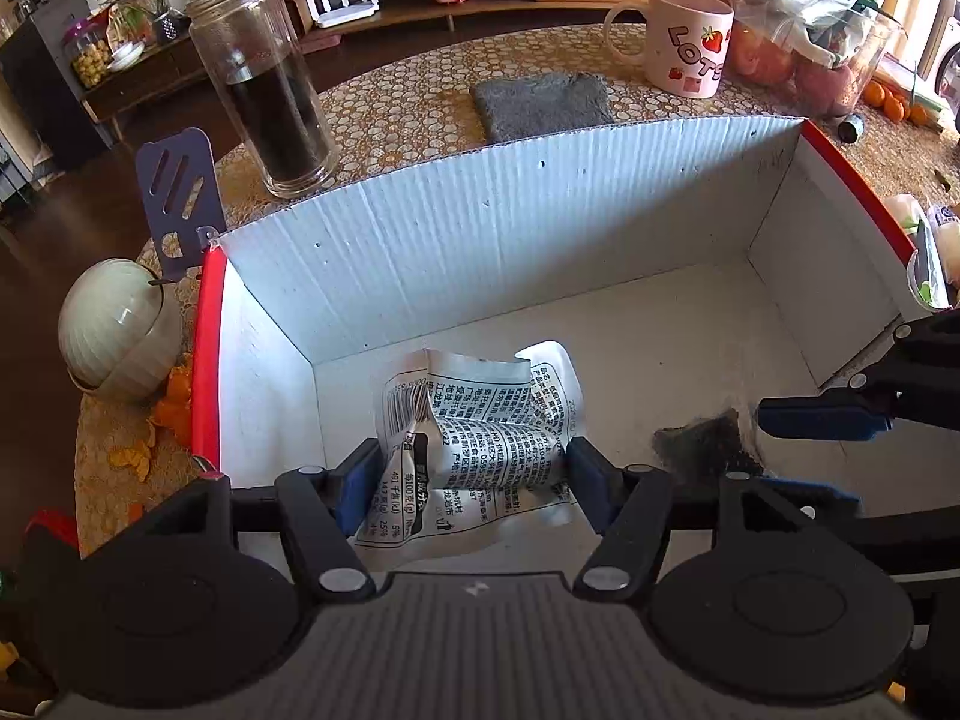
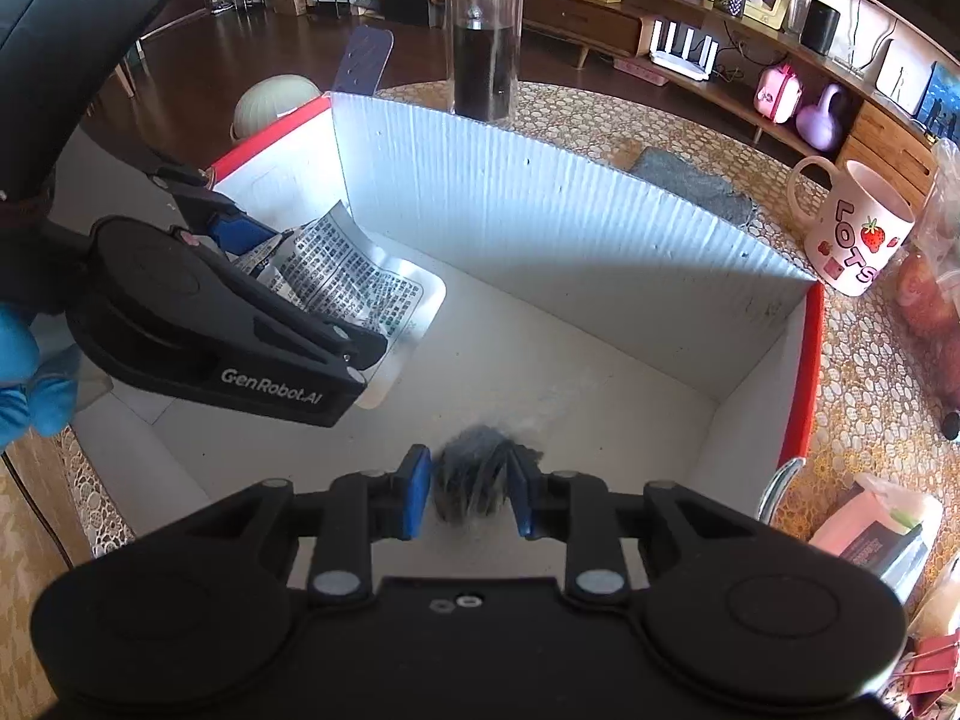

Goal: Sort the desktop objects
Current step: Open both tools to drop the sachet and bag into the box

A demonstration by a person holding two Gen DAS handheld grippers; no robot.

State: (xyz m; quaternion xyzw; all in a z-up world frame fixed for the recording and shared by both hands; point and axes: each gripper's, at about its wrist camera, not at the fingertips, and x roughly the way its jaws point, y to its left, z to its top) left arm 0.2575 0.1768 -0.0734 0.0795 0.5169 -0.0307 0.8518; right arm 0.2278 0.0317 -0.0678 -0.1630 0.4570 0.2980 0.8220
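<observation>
Left wrist view: table [image 1: 408, 96] with patterned cloth, biggest thing on it the white cardboard box [image 1: 540, 228] with red edges, open top, filling the centre. Beyond the box at 11 o'clock a tall glass jar [image 1: 264, 90], at 12 a grey cloth [image 1: 540, 105], at 1 a pink mug [image 1: 690, 42]; a pale round container [image 1: 117, 330] sits at 9 outside the box wall. Inside the box, left gripper [image 1: 474, 474] has its jaws about half open with a crumpled printed foil wrapper [image 1: 480, 420] wedged between the pads, low over the box floor at 6. Right gripper [image 2: 471, 492] is nearly closed, pinching a small dark fuzzy clump [image 2: 474, 480], also just above the floor, toward 4 o'clock of the wrapper. Step in hand looks like dropping both bits of rubbish into the box. To do it well: keep both tips inside the walls, open fully, check fluff doesn't cling to the pads, lift straight up without catching the corrugated wall.
</observation>
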